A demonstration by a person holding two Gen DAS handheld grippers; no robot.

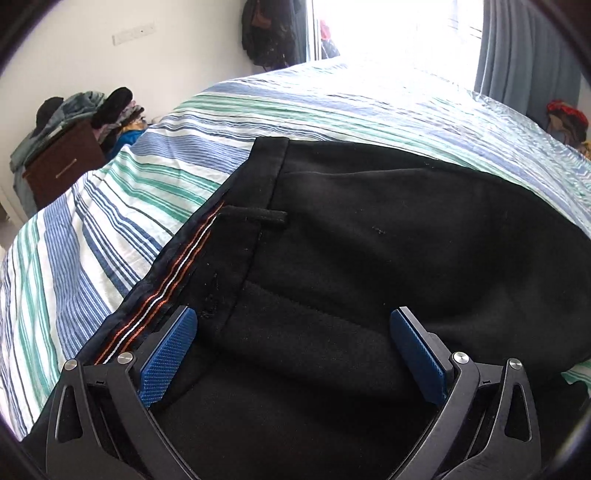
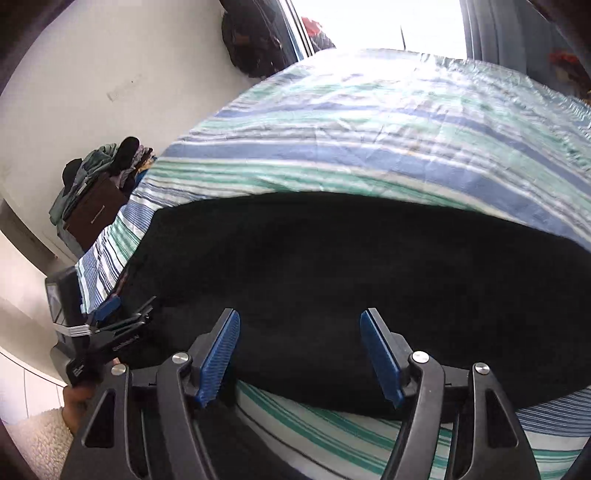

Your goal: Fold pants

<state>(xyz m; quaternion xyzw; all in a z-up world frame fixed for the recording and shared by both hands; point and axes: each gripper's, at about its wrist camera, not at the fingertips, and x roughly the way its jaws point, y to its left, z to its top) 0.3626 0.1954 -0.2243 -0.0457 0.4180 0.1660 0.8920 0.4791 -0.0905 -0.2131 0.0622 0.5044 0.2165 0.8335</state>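
Black pants (image 1: 369, 240) lie flat on a striped bed sheet (image 1: 110, 221). In the left wrist view the waistband with an orange and white inner trim (image 1: 173, 280) and a belt loop (image 1: 255, 216) runs up from the lower left. My left gripper (image 1: 293, 321) hovers over the waistband end, open, its blue pads (image 1: 170, 354) apart with nothing pressed between them. In the right wrist view the pants (image 2: 332, 266) are a wide dark band. My right gripper (image 2: 301, 325) stands open above their near edge, holding nothing. The left gripper (image 2: 110, 317) shows at the far left, with a hand below it.
The bed sheet (image 2: 369, 147) stretches back to a bright window and grey curtain (image 1: 528, 48). A brown cabinet (image 1: 62, 166) piled with clothes stands by the wall at the left. Dark bags (image 1: 269, 33) hang near the window. More clothes (image 1: 565, 118) lie at the right.
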